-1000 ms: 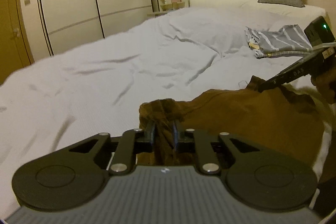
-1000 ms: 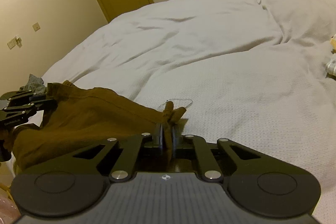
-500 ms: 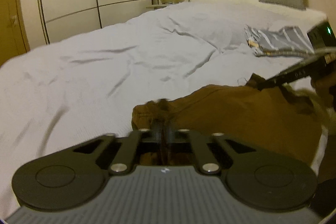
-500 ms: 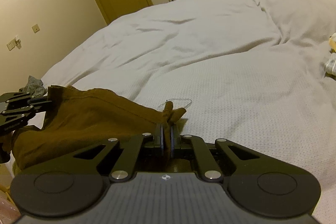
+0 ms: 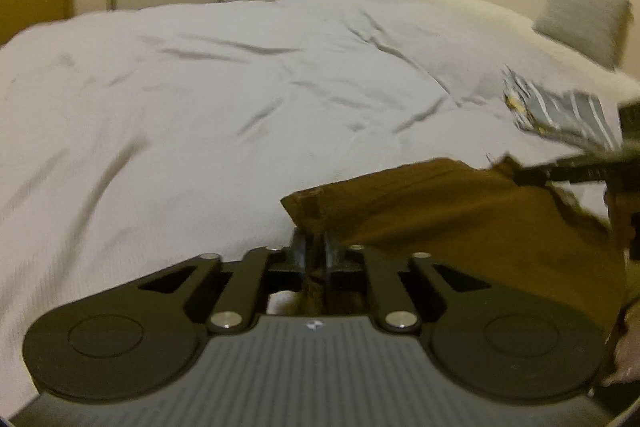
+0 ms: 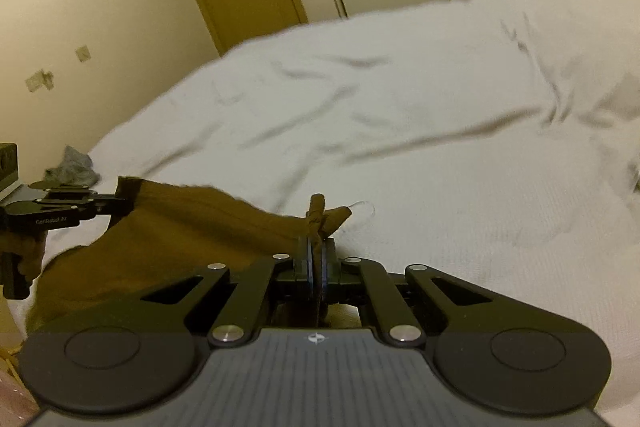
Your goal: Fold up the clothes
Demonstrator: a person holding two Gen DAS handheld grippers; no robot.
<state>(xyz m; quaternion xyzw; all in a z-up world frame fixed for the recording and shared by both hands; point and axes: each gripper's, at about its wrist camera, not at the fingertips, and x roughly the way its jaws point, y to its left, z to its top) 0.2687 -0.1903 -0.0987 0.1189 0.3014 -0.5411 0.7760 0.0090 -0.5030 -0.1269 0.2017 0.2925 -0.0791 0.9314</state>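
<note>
Grip confirmed on both sides. The left gripper point(image 5: 315, 247) is clenched on one corner of the brown garment point(image 5: 460, 223), cloth pinched between its closed fingers. The right gripper point(image 6: 316, 247) is likewise clamped on the opposite corner, a tuft of fabric standing up past the pads. Held this way, the upper edge runs taut between the two tools while the rest sags toward the near edge of the bed, presumably so the piece can be spread flat before folding. The white bedspread point(image 5: 220, 99) beyond offers a broad laying surface. A striped folded item point(image 5: 560, 111) rests well apart near the grey pillow point(image 5: 580, 15). Both views are blurred, so finer detail cannot be judged.
</note>
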